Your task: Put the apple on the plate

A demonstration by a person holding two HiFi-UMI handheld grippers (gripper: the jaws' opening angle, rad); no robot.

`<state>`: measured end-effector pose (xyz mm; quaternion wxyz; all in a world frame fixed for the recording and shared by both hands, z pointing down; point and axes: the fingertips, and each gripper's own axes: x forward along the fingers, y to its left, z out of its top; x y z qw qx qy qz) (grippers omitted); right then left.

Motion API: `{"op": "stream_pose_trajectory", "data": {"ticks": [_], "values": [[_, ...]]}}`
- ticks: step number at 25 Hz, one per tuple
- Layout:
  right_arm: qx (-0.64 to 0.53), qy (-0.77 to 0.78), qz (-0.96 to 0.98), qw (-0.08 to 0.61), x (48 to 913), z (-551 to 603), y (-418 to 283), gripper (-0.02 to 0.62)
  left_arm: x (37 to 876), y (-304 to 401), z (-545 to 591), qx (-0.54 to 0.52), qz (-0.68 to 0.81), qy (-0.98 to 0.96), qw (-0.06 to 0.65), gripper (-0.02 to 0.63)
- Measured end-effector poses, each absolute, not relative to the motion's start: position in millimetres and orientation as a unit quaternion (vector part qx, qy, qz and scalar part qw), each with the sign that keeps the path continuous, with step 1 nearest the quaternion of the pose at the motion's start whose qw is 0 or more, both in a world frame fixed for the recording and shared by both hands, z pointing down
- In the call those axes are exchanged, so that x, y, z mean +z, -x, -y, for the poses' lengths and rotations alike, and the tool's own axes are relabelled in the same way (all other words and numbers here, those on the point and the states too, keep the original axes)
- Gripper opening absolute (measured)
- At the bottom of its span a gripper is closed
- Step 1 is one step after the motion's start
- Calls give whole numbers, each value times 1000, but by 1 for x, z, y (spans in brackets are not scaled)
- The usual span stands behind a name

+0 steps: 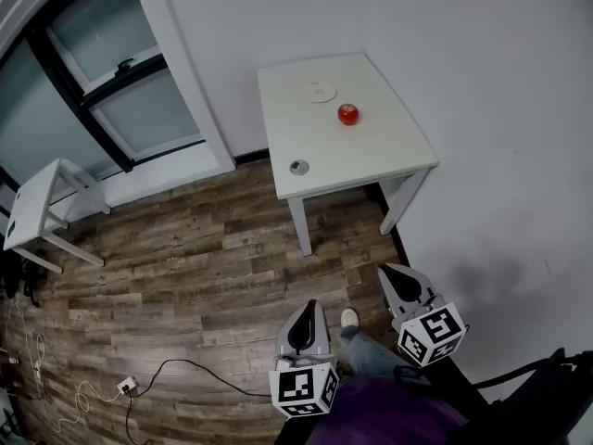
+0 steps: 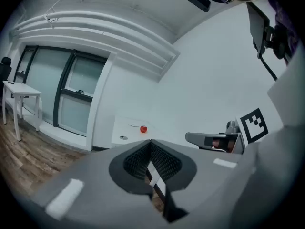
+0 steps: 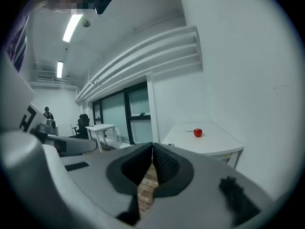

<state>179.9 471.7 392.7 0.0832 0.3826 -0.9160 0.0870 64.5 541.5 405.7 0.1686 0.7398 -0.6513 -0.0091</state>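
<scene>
One apple (image 1: 347, 114) sits upright beside the plate (image 1: 320, 92)

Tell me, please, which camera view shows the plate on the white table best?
The head view: looking down, it shows the plate as a whole round outline, beside the apple. Both gripper views, seeing it nearly edge-on, show only a thin sliver.

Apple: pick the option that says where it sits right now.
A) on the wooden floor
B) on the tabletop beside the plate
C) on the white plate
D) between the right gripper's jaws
B: in the head view the red apple rests on the bare top of the white table, next to the plate, not on it.
</scene>
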Motion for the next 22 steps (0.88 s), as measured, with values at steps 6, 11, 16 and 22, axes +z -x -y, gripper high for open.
{"op": "stream_pose_trajectory", "data": {"ticks": [6, 11, 16, 22], "values": [[88, -373, 919, 89, 386, -406, -176, 11, 401, -70, -485, -1, 649, -740, 175, 5], [83, -368, 921, 93, 382, -355, -175, 12, 395, -71, -438, 0, 657, -735, 169, 5], [83, -362, 924, 97, 382, -316, -178, 12, 394, -72, -401, -1, 665, -727, 169, 5], [84, -360, 924, 101, 385, -288, -182, 12, 396, -68, -374, 0, 674, -719, 170, 5]]}}
